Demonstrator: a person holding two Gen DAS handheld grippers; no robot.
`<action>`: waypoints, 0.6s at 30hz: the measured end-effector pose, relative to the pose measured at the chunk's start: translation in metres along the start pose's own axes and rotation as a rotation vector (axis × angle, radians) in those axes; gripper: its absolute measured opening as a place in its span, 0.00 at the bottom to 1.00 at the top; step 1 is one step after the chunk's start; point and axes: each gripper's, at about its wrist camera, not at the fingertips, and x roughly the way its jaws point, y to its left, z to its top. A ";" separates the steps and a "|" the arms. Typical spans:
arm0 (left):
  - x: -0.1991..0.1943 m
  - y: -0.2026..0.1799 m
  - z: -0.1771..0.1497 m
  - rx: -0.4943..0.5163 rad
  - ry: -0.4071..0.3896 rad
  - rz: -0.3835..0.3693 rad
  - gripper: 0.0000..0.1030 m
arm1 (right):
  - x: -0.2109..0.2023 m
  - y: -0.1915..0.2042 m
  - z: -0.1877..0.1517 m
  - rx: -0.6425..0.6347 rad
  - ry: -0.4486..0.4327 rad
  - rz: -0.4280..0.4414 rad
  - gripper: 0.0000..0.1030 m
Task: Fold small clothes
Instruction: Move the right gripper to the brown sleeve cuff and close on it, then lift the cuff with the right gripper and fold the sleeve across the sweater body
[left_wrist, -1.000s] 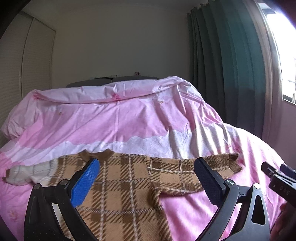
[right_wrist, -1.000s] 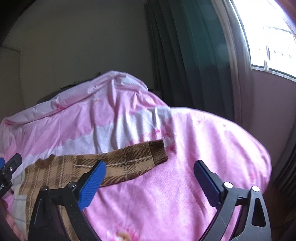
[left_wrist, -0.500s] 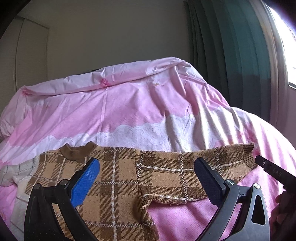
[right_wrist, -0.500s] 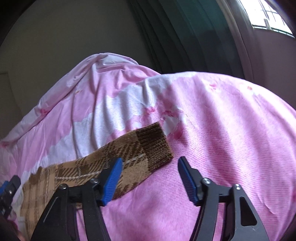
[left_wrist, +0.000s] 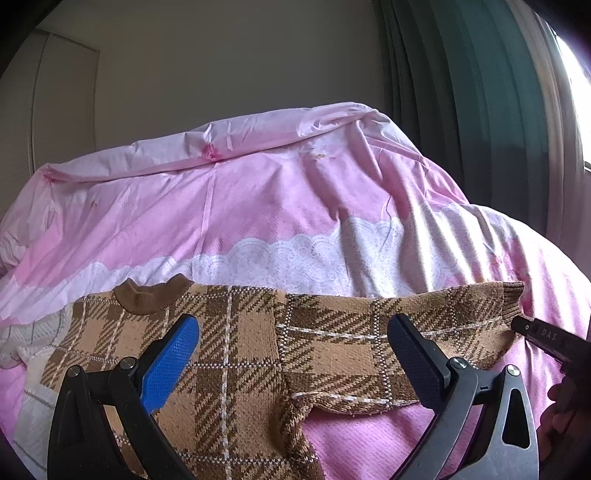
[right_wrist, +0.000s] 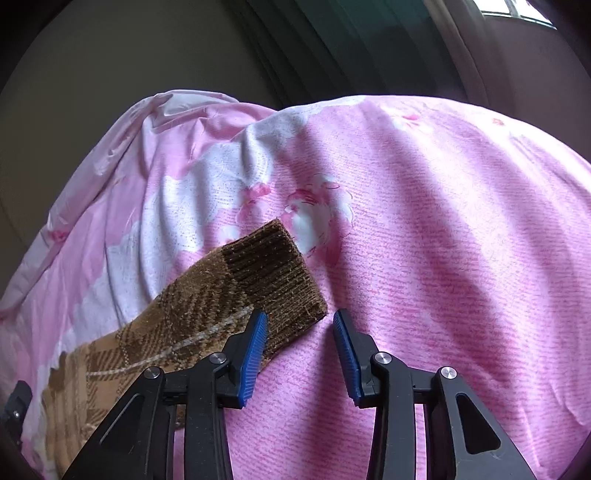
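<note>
A pink floral duvet (left_wrist: 258, 206) is spread over the bed, filling both views; on it a brown plaid sweater (left_wrist: 236, 354) is laid flat, collar toward the upper left, its sleeve (right_wrist: 207, 310) stretched rightward along the frame; the ribbed cuff (right_wrist: 273, 273) is seen just above and left of the right tool (right_wrist: 300, 332), whose jaws have just been closing yet clasp nothing; the left tool (left_wrist: 291, 350) is held wide apart over the chest; the right hand is judged nearer the cuff.

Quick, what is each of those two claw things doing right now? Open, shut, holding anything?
Left gripper: open wide above the plaid sweater, holding nothing.
Right gripper: fingers have just been closing at the sleeve cuff, still apart, nothing gripped yet.
</note>
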 end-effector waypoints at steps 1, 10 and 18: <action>0.001 0.000 0.000 0.000 0.001 0.000 1.00 | 0.003 -0.002 0.001 0.019 0.006 0.024 0.38; 0.003 0.015 0.005 -0.030 0.024 0.019 1.00 | -0.008 0.016 0.006 -0.040 -0.033 0.037 0.10; -0.022 0.074 0.020 -0.092 0.011 0.073 1.00 | -0.057 0.075 0.009 -0.149 -0.120 0.117 0.10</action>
